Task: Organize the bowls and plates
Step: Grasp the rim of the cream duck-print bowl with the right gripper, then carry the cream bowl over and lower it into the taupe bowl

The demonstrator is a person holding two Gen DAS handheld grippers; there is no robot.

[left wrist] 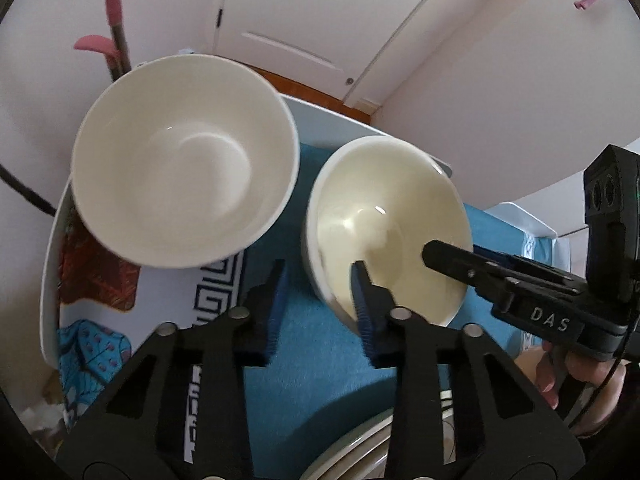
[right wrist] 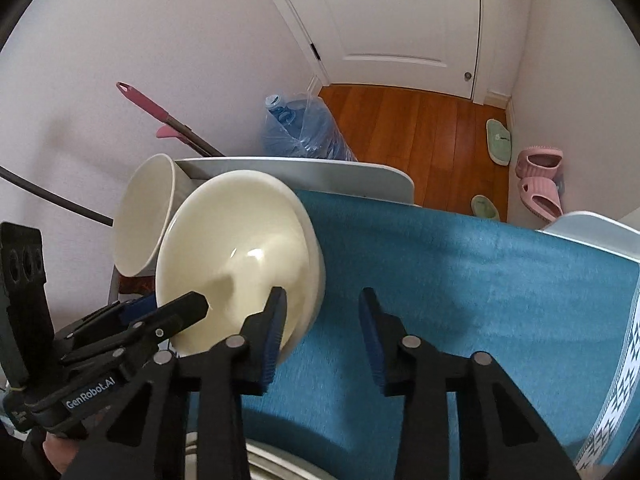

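Note:
A cream bowl [left wrist: 384, 216] [right wrist: 240, 232] sits nested in a white bowl [right wrist: 315, 252] on the blue cloth [left wrist: 320, 368]. My left gripper [left wrist: 320, 304] straddles its near-left rim, one finger inside and one outside. The jaws stand a little apart, and cloth shows between the outer pad and the wall. My right gripper [right wrist: 322, 320] straddles the opposite rim the same way, its outer pad clear of the wall. A larger white bowl [left wrist: 184, 160] [right wrist: 140, 208] stands just beyond. Stacked plates [left wrist: 352, 448] peek in at the bottom edge.
The cloth covers a white table [right wrist: 300, 168] whose far edge lies just behind the bowls. A pink-handled mop [right wrist: 148, 104] leans on the wall. On the wooden floor beyond are a water jug in a bag [right wrist: 300, 132] and slippers [right wrist: 540, 184]. Blue cloth [right wrist: 480, 280] spreads to the right.

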